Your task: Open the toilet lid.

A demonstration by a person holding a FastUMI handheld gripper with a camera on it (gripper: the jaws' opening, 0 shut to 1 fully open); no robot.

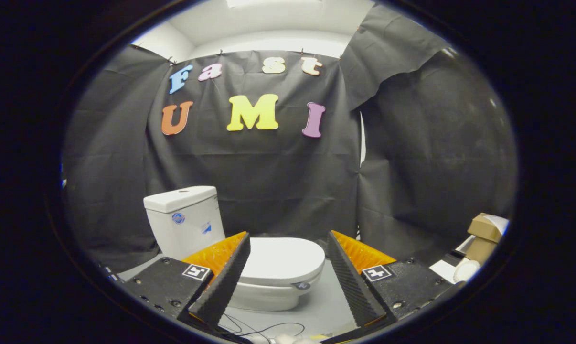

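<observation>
A white toilet stands on the floor ahead of me. Its lid lies flat and closed over the bowl, and the cistern rises behind it on the left. My gripper is open, with nothing between its fingers. The lid shows in the gap between the two fingers, a short way beyond their tips. The left finger covers the lid's left edge. Nothing touches the toilet.
Black cloth walls close the booth behind and to the right of the toilet. Cardboard boxes and a white roll sit on the right. Thin cables lie on the grey floor just under the fingers.
</observation>
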